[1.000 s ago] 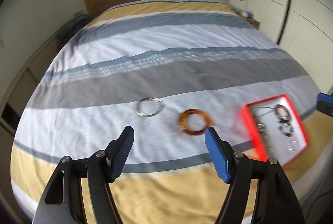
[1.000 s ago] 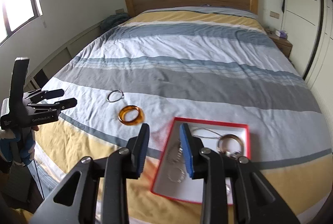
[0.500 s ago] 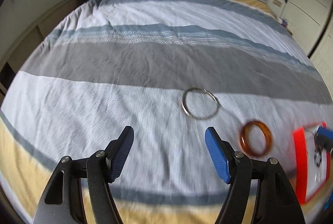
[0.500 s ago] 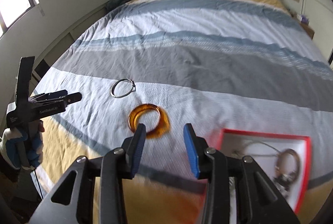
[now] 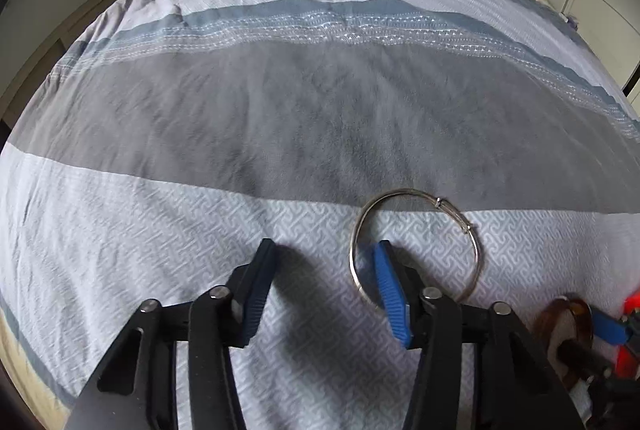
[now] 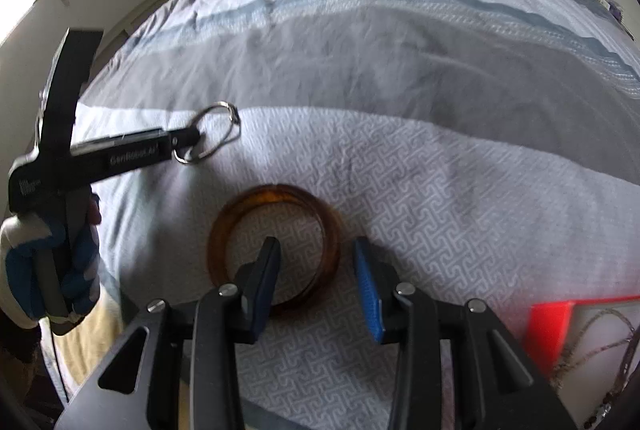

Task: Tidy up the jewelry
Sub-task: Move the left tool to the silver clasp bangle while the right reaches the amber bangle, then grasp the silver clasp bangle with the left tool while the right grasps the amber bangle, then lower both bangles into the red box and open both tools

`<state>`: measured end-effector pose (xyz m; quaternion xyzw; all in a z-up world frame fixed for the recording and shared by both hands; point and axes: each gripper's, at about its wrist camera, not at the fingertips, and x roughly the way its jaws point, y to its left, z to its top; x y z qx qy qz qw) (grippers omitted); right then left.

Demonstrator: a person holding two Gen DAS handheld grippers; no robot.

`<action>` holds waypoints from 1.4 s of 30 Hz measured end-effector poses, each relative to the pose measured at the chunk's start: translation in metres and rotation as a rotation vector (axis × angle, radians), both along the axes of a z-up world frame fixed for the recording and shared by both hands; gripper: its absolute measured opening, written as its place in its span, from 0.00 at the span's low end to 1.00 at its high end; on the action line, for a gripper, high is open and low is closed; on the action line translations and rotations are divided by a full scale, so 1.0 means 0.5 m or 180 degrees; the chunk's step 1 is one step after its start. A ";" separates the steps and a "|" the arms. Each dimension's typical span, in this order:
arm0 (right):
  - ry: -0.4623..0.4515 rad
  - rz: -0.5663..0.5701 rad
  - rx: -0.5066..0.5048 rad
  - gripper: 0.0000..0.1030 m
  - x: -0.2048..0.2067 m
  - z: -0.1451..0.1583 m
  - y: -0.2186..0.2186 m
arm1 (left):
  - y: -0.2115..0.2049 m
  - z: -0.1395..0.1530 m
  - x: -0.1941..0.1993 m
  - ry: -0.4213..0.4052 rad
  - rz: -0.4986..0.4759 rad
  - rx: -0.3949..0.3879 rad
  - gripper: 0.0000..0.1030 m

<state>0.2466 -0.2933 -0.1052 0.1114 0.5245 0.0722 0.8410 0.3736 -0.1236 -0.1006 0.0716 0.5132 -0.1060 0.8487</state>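
- Tray (image 6: 548, 326), red-rimmed with a white floor, lay on the bed at the lower right of the right wrist view; thin chain necklaces (image 6: 596, 342) sat in it, their number too blurred to count.
- Two bangles lay loose on the striped duvet (image 5: 280, 118), both on its pale patterned band: one silver wire bangle (image 5: 416, 246) and one amber bangle (image 6: 276, 250), near each other but apart.
- The left gripper (image 5: 324, 282) had just been closing; its jaws stood partly apart, straddling the silver bangle's left rim, with the right blue pad (image 5: 390, 294) inside the ring and the left pad outside. The pads did not press on the wire.
- The right gripper (image 6: 316, 282) was narrowly open, straddling the amber bangle's right rim: its left finger stood inside the ring and its right finger outside. No squeeze on the band showed.
- One gloved hand (image 6: 48, 266) held the left gripper's handle, seen from the right wrist view.
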 end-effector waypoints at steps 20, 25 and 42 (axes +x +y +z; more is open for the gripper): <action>-0.0354 -0.0232 0.0016 0.09 -0.100 0.110 -0.007 | 0.033 0.083 -0.111 -0.0171 0.0034 -0.0095 0.04; -0.0498 -0.0306 0.0044 0.09 -0.164 0.180 -0.009 | 0.060 0.136 -0.176 -0.0282 0.0001 0.0052 0.04; -0.0926 -0.0905 -0.0292 0.09 -0.427 0.360 -0.217 | -0.103 0.328 -0.443 -0.0669 -0.0657 -0.0071 0.04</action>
